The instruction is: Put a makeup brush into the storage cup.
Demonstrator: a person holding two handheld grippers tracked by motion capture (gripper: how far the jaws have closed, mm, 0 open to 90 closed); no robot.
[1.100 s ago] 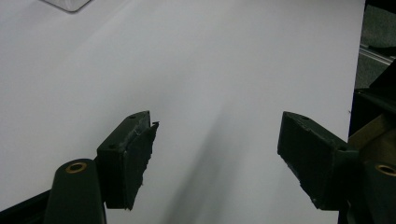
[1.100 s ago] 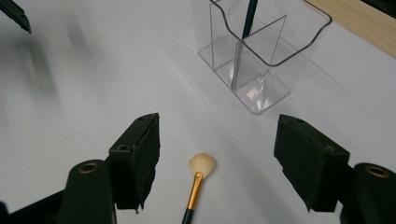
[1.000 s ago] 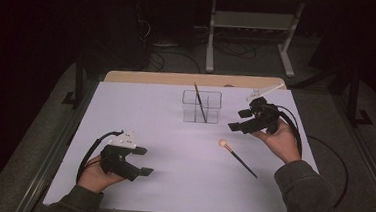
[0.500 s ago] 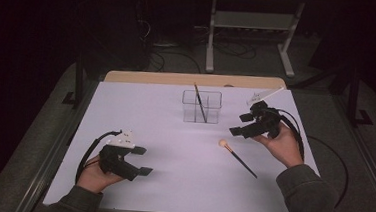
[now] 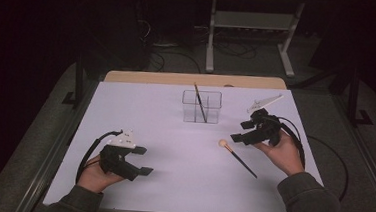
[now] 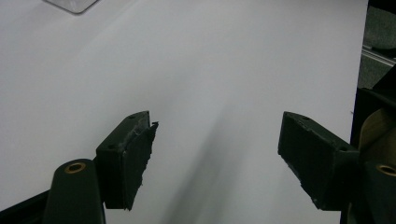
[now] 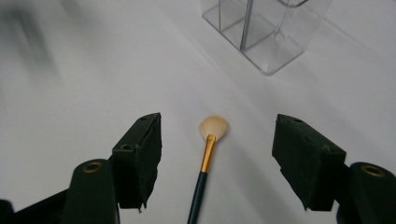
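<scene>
A makeup brush [image 5: 237,158] lies flat on the white table [image 5: 174,135], right of centre, with its pale fan head toward the clear holder [image 5: 202,107] and its dark handle running back toward the person's right forearm. In the right gripper view the brush [image 7: 208,158] sits between the two black jaws, its long axis running almost straight along the line the gripper looks; the jaws stand wide apart, one on each side of it, holding nothing. The right gripper [image 5: 248,133] is just beside the brush head, on its far right side and raised above the sheet, so it is plainly the nearer one. My guess is the brush is meant to be picked up, which would call for coming down onto the handle.

The clear holder stands near, beyond the brush head, with one thin dark stick leaning in it. The left gripper [image 5: 139,160] rests well apart at the near left, jaws spread over bare sheet. Open sheet lies all round the brush; the table's right edge is near the right hand.
</scene>
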